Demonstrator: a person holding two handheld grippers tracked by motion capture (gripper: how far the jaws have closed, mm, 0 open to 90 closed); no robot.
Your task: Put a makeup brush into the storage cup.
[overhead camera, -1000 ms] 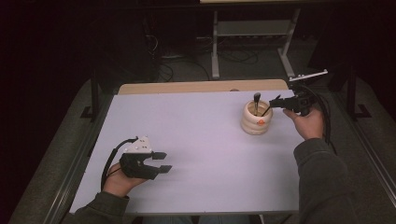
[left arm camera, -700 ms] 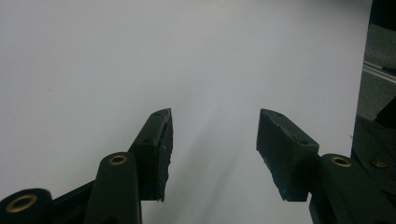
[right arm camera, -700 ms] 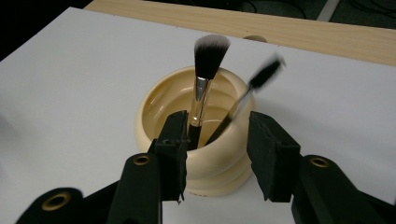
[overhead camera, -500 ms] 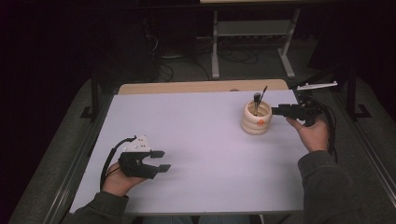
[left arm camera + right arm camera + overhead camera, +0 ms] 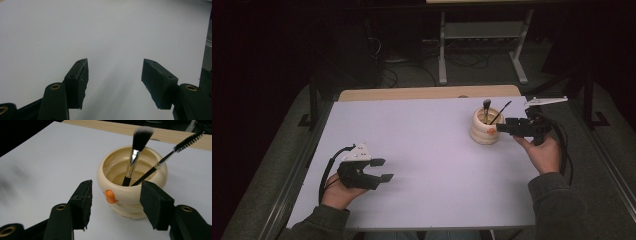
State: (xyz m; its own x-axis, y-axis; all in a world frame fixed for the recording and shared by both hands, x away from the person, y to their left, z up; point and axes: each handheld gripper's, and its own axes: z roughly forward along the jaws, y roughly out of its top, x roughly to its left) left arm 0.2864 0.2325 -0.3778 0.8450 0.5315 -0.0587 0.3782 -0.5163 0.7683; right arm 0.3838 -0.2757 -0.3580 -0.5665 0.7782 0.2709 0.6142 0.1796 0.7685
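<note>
White tabletop (image 5: 427, 150) carries a cream cup (image 5: 484, 127) near its far right corner, holding a makeup brush (image 5: 138, 147) and a mascara wand (image 5: 172, 151). Held level beside the cup, the right gripper (image 5: 502, 128) has just been opening, jaws apart and seemingly clear of it. Near the front left corner, the left gripper (image 5: 382, 170) rests in a palm-up hand, its jaws also widening over bare surface.

Dim lab or test room. White work surface (image 5: 422, 150) with bare wood strip at far edge, grey metal stand legs (image 5: 482, 50) behind it, loose cables (image 5: 397, 70) across dark carpeted floor (image 5: 277, 150). No household furnishings.
</note>
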